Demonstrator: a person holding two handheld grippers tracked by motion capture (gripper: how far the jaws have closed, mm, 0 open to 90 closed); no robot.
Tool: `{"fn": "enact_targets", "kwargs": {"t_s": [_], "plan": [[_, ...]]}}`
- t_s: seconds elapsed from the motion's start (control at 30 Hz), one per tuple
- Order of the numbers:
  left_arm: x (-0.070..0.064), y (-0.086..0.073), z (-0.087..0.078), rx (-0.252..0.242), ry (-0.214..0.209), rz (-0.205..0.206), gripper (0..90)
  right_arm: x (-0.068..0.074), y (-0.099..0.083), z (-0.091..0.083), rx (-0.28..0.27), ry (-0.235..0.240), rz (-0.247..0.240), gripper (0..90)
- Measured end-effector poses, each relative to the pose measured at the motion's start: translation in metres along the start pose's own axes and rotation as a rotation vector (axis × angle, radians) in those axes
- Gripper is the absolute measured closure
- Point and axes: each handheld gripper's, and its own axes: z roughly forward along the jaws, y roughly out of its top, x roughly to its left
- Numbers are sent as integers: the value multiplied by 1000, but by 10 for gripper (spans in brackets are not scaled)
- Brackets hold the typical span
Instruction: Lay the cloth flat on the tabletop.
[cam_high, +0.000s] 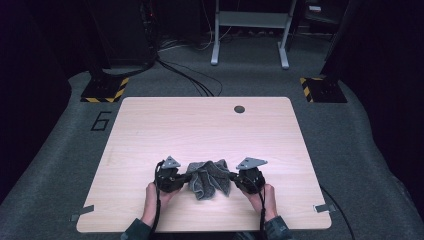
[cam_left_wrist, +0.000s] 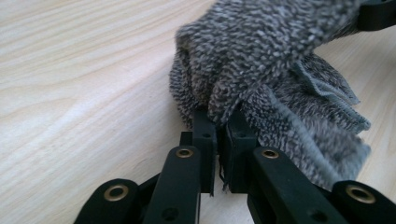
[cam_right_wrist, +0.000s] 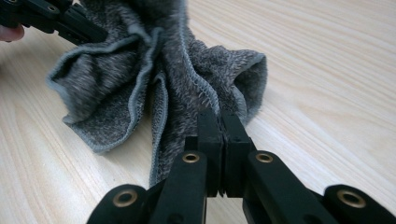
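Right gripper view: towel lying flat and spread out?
No, the grey towel is bunched into folds, pinched by the right tool.

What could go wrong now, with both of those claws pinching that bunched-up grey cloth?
The left gripper seems to pinch only a thin bit of the grey cloth, so a pull might tug it free. The right gripper grips near a stitched hem, which may also slip out. The cloth sits crumpled with several folds, so each gripper might hold the wrong layer and it could twist rather than spread flat on the table.
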Motion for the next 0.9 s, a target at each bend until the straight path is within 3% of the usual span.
{"fn": "enact_targets", "kwargs": {"t_s": [0.17, 0.37, 0.5, 0.53, 0.6, 0.67, 0.7, 0.83, 0.87, 0.9], "plan": [[16, 3, -16, -11, 25, -12, 849, -12, 1, -10, -18, -23, 35, 893], [30, 9, -13, 4, 52, -25, 796, -23, 15, -2, -19, -44, 25, 891], [36, 11, -10, 5, 78, -55, 526, -34, 29, 22, 17, -55, 44, 883], [36, 11, -10, 4, 98, -75, 526, -34, 29, 22, 17, -55, 44, 883], [36, 10, -14, -9, 112, -79, 381, -40, 32, 32, 35, -58, 66, 881], [35, 10, -17, -22, 102, -82, 356, -41, 33, 34, 34, -57, 71, 881], [32, 11, -19, -28, 100, -73, 312, -43, 34, 35, 21, -48, 75, 882], [19, 19, -21, -48, 80, -30, 294, -41, 37, 34, 19, -35, 87, 882], [17, 22, -19, -41, 61, -14, 307, -40, 40, 34, 18, -40, 83, 883], [14, 24, -16, -29, 65, 13, 385, -41, 44, 34, 14, -38, 84, 883]]}}
